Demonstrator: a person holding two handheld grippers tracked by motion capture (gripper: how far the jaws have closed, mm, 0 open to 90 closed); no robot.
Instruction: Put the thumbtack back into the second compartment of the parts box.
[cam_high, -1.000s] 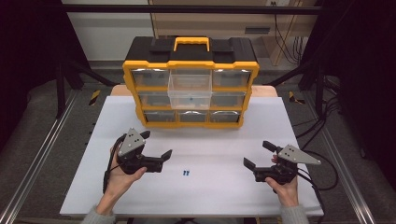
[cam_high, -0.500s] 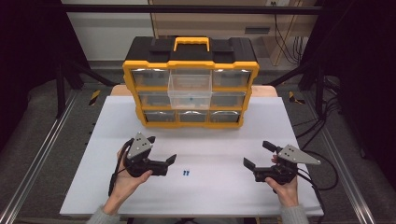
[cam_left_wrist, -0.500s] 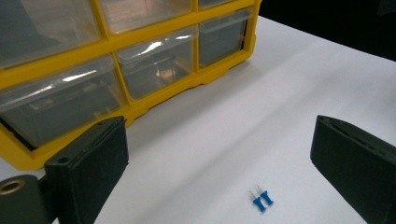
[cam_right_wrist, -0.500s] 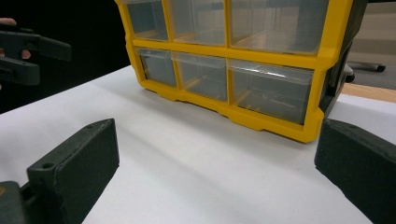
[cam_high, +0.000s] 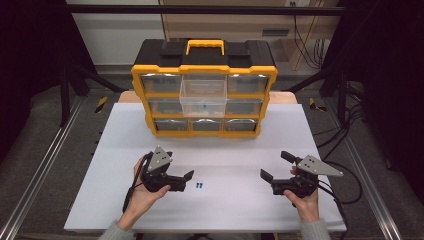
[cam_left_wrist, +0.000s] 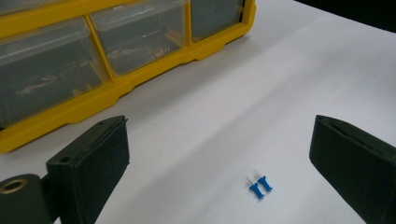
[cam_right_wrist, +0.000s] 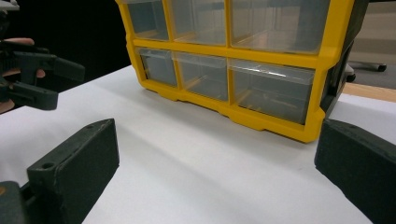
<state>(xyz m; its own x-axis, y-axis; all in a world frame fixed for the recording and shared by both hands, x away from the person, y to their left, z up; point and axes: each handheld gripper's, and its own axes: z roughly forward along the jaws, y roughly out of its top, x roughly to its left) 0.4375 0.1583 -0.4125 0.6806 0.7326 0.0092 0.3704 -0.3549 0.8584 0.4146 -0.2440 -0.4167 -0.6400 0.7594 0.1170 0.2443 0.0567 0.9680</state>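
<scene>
Two small blue push pins (cam_high: 199, 185) lie side by side on the white table top, in the left gripper view (cam_left_wrist: 259, 185) between the jaws and nearer the right one. My left gripper (cam_high: 180, 167) is open just left of the pins and holds nothing; its jaws stand wide apart (cam_left_wrist: 219, 135). My right gripper (cam_high: 276, 165) is also open and empty at the table's right, facing the organizer (cam_right_wrist: 215, 140). A yellow and black drawer organizer (cam_high: 204, 90) stands at the back, with one clear middle drawer (cam_high: 202, 96) pulled out and a small blue item inside.
The white table (cam_high: 310, 125) ends close behind both hands at the front edge. Metal rails run along the floor on either side. The organizer's lower drawers (cam_right_wrist: 268, 91) are shut. The left gripper (cam_right_wrist: 42, 79) shows at the far left of the right gripper view.
My left gripper has moved right across the table toward the blue pins. The right gripper has stayed in place.
</scene>
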